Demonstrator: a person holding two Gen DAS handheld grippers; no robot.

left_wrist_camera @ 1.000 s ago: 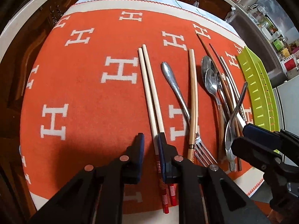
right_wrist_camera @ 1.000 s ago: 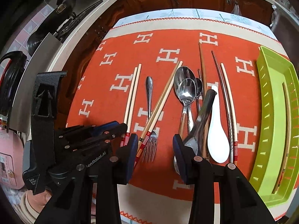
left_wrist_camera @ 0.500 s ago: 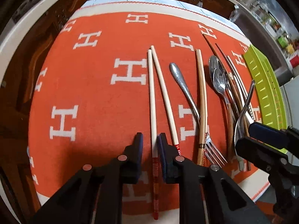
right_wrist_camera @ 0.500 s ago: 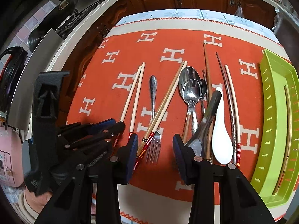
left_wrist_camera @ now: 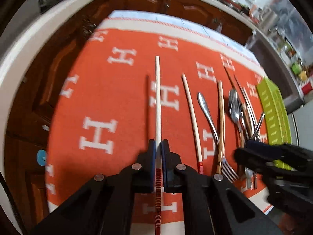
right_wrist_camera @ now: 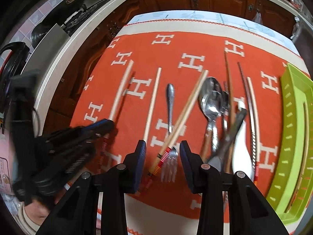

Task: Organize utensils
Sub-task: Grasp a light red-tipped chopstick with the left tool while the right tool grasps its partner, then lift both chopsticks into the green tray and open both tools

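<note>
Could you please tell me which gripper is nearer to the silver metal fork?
Right. The right gripper is open directly over the silver metal fork tines; the left gripper is off to its side, shut on a pale chopstick.

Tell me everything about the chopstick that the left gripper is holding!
The chopstick is a long, thin, pale stick that looks wooden, with red stripes around its thick end. The left gripper, whose jaws have just been closing, is shut on it near the striped end. Its thin tip points away, lifted off the orange cloth, where its dark shadow lies beside it. Its matching partner lies on the cloth nearby.
</note>
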